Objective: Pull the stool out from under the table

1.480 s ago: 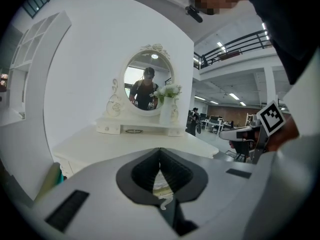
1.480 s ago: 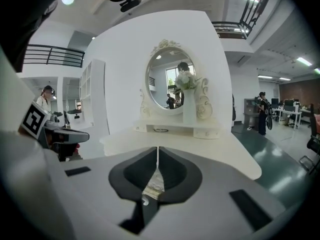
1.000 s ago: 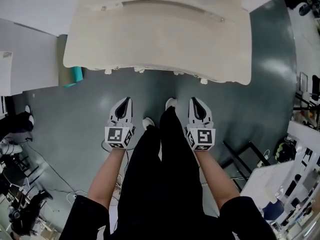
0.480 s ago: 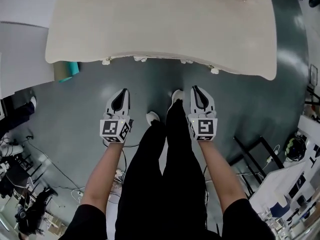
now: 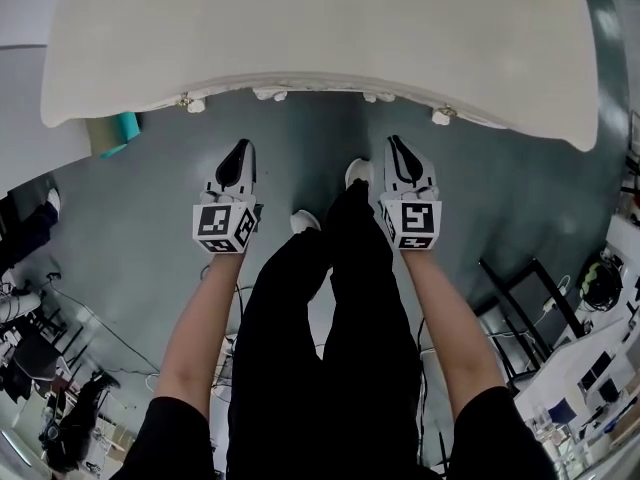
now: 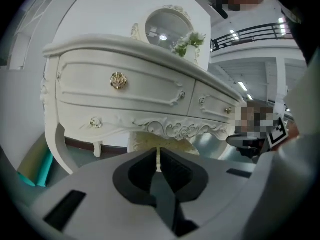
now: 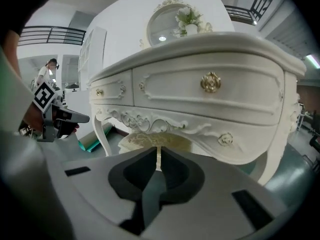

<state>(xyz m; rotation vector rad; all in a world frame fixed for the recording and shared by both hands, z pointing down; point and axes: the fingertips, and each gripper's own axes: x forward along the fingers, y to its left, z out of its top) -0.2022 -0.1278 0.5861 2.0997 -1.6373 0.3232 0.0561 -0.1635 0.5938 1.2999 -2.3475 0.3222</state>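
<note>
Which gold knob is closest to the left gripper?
The big gold knob on the drawer at the left in the left gripper view. The other knob, farther right, looks much smaller and farther away.

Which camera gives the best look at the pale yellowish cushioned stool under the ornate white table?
The right gripper view: the pale yellowish cushioned stool shows widest there, beneath the ornate white table. The left gripper view shows a similar strip of its seat. In the head view the tabletop hides it.
</note>
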